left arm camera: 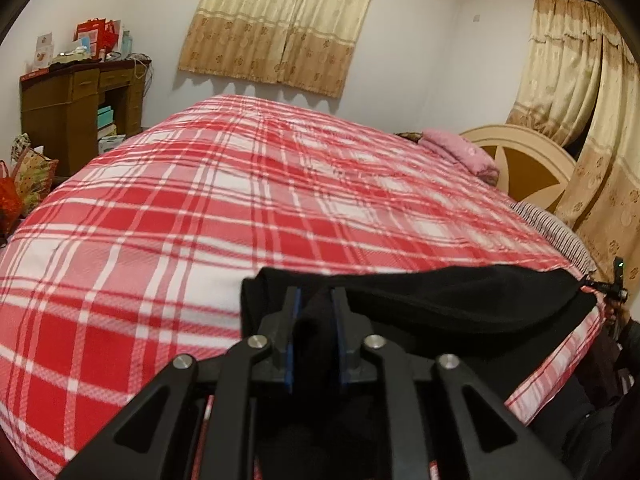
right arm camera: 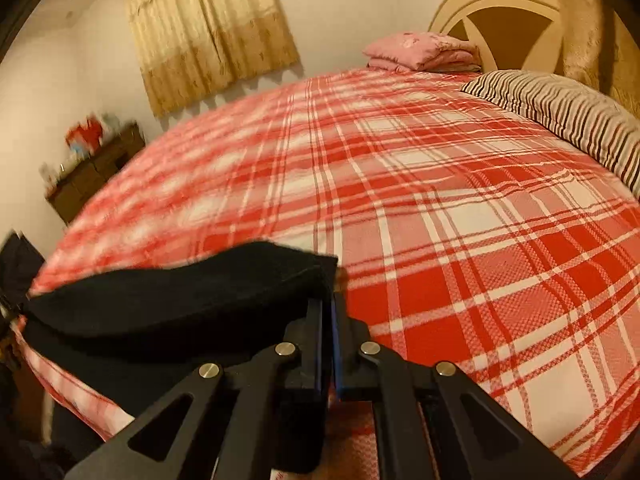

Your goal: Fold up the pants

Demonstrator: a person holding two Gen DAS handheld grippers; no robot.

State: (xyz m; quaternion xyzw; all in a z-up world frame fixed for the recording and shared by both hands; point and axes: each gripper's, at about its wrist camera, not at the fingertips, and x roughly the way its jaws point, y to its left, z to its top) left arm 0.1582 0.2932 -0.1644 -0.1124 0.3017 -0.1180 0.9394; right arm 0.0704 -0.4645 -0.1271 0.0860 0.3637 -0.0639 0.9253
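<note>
Black pants (left arm camera: pixel 460 300) — lengthwise between both grippers

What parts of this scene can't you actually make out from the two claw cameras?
- Black fabric pants: both views show only one stretched band; the rest hangs below the red plaid bedcover's edge, behind the claws.
- Left claw: grip unclear, black on black.
- Brown wooden desk: right view blurs its clutter.
- Right claw: its tips are partly covered by cloth.
</note>
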